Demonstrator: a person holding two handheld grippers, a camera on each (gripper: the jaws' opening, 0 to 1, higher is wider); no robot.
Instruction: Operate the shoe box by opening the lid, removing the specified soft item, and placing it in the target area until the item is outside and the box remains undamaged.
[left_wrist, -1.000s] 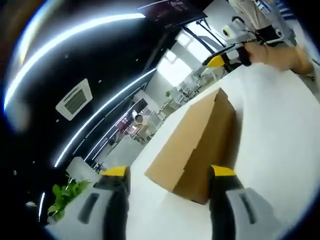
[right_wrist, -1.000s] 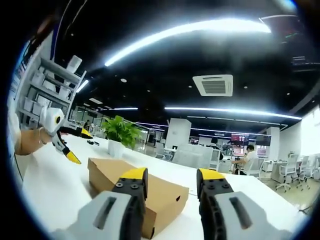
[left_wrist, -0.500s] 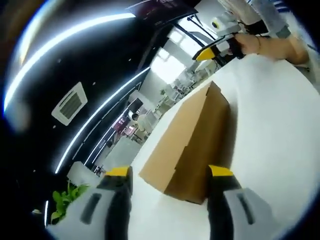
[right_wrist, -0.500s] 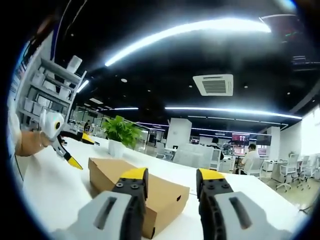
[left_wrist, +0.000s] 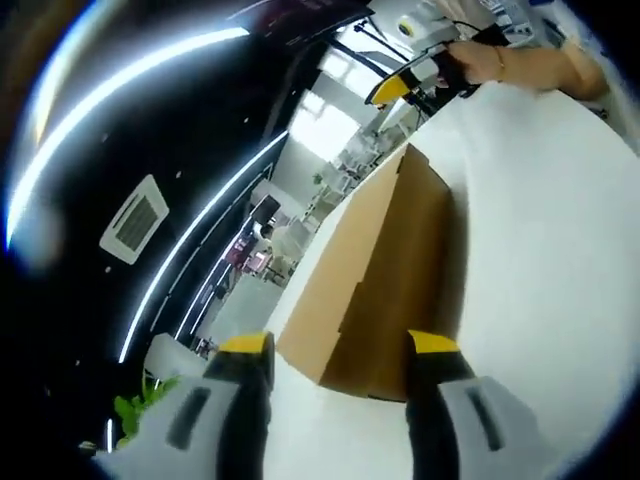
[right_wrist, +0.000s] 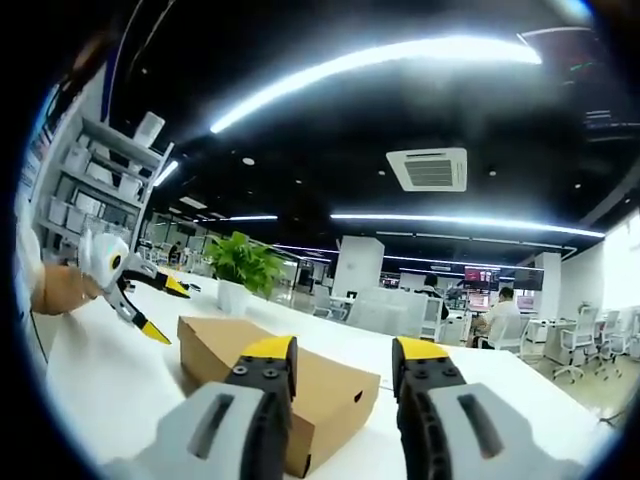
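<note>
A closed brown cardboard shoe box (left_wrist: 385, 265) lies on the white table (left_wrist: 540, 250), lid down. My left gripper (left_wrist: 338, 345) is open, its yellow-tipped jaws framing the box's near end without touching it. In the right gripper view the same box (right_wrist: 215, 345) sits just beyond my right gripper (right_wrist: 343, 352), which is open and holds nothing. The left gripper (right_wrist: 168, 310) shows there at the left, jaws spread, held by a hand (right_wrist: 58, 288) beside the box's far end. The right gripper (left_wrist: 400, 85) appears past the box in the left gripper view.
A potted plant (right_wrist: 245, 265) stands on the table behind the box. Shelves (right_wrist: 110, 170) line the left wall. Beyond the table lies an open office with desks, chairs and a seated person (right_wrist: 497, 320). Bare white table (right_wrist: 110, 390) surrounds the box.
The left gripper view has tilted and moved nearer the box, which now looks larger and steeper. In the right gripper view the left gripper has shifted slightly toward the box. The right gripper stayed still.
</note>
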